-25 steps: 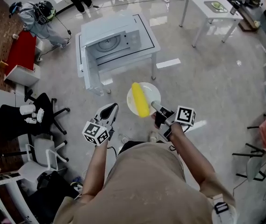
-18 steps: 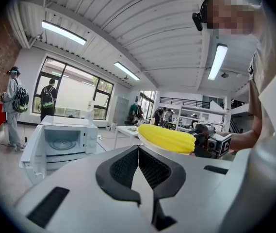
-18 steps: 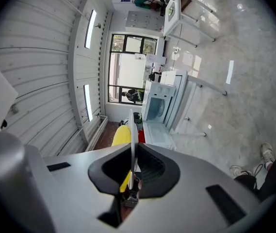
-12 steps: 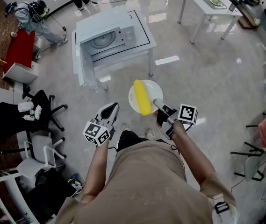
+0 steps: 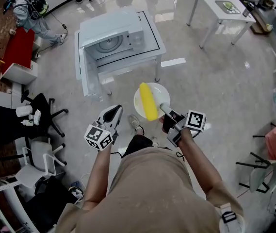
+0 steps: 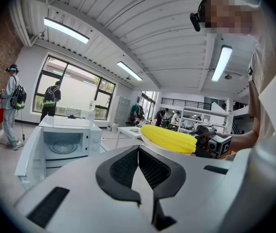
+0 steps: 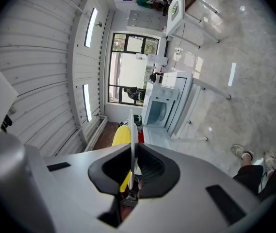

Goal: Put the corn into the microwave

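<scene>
A yellow corn cob (image 5: 147, 101) lies on a white plate (image 5: 160, 92), carried in the air above the floor. My right gripper (image 5: 165, 110) is shut on the plate's near rim. In the right gripper view the plate (image 7: 133, 127) stands edge-on between the pads, with the corn (image 7: 121, 137) on its left. My left gripper (image 5: 111, 115) is beside it, shut and holding nothing (image 6: 138, 147). The white microwave (image 5: 113, 39) sits ahead on a low white table, its door (image 5: 82, 67) swung open to the left. Its turntable shows inside (image 6: 65, 146). The corn (image 6: 169, 139) shows to the right in the left gripper view.
Black office chairs (image 5: 33, 118) and a red cabinet (image 5: 17, 52) stand at the left. A second white table (image 5: 218, 6) is at the far right, and a chair (image 5: 264, 171) at the near right. A person (image 5: 28, 14) with a backpack stands at the far left. My shoe (image 5: 135, 125) shows below the plate.
Both grippers and the plate with the corn have moved a little forward towards the microwave as I step. The right grip on the plate is unchanged.
</scene>
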Demonstrator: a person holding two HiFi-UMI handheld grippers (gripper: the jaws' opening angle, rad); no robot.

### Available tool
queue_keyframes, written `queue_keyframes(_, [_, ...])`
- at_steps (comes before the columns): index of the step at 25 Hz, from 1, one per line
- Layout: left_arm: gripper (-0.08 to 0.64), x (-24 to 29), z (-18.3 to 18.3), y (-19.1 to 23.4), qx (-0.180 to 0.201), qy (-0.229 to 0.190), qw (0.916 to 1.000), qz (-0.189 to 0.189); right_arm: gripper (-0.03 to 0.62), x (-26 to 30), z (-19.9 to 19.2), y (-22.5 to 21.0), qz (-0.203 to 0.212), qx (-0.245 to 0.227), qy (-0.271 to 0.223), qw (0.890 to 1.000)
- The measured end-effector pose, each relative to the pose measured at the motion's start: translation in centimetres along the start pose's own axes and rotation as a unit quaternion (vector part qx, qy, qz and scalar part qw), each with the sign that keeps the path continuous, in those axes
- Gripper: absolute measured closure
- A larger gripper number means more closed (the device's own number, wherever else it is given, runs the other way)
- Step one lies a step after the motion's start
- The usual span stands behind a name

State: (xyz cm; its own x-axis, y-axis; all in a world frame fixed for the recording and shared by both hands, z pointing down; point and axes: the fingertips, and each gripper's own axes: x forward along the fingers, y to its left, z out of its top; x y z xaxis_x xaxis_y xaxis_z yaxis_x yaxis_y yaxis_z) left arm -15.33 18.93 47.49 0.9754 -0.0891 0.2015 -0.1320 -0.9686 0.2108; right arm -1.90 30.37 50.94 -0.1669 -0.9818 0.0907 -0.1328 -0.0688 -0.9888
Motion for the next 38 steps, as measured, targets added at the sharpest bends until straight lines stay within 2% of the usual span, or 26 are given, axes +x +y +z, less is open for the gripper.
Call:
queue_keyframes(9, [0.554,5.3,3.1,8.4,-0.009,0.003,0.9999,-0.005,0.566,8.4,5.6,0.8,0.004,0.004,-0.002,1.000])
queue_keyframes(17, [0.554,8.0,4.6,15.6,-0.014,0.019,0.9997,-0.002,0.566,16.7,9.9,-0.5,-0.003,-0.005,0.007,1.000])
queue_keyframes(21, [0.554,9.0,5.2,18.9,-0.023,0.023,0.9994,0.013,0.566,20.4,11.2,-1.7,-0.005,-0.001,0.017,1.000])
queue_keyframes(26, [0.554,10.2,5.2,22.0,-0.060,0.031,0.9966,0.046,0.566,24.8,12.0,-3.5,-0.008,-0.001,0.038,0.999])
queue_keyframes(29, [0.554,11.7,5.2,23.7,-0.053,0.028,0.9967,0.054,0.568,27.6,12.8,-4.6,-0.002,-0.010,0.054,0.998])
queue_keyframes(32, [0.554,12.8,4.6,25.2,-0.065,0.031,0.9944,0.077,0.566,30.1,13.3,-4.9,0.013,-0.006,0.082,0.997])
queue_keyframes(38, [0.554,15.8,5.7,27.7,-0.079,0.030,0.9872,0.136,0.567,34.5,16.4,-5.6,0.011,-0.033,0.154,0.988])
